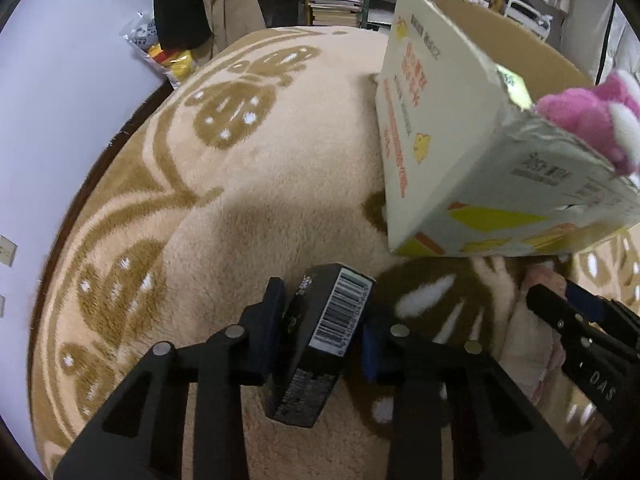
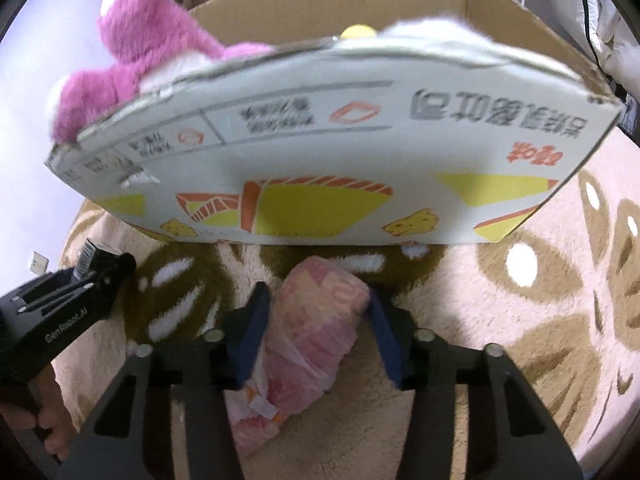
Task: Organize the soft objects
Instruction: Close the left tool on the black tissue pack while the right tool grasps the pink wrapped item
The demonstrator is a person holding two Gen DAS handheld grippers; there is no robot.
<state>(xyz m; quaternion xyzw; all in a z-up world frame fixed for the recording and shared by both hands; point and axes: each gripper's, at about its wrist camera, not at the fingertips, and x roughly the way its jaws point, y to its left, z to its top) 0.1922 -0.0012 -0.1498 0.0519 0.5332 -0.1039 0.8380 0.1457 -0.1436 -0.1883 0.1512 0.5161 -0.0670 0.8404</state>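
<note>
In front of the cardboard box (image 2: 320, 152), on the beige blanket (image 1: 280, 168) with brown butterfly patterns, both tools are at work. The left hand-held gripper (image 1: 326, 320) is clamped on a small black carton (image 1: 320, 340) with a barcode, its pads pressing both sides. Just beside it, nearer the box's front wall, the right hand-held gripper (image 2: 316, 320) is closed around a pink plastic-wrapped soft pack (image 2: 308, 340), which lies on the blanket with its far end almost touching the box. A pink plush toy (image 2: 136, 60) hangs over the box's rim at its left corner. A yellow round thing (image 2: 358, 32) shows inside the box
</note>
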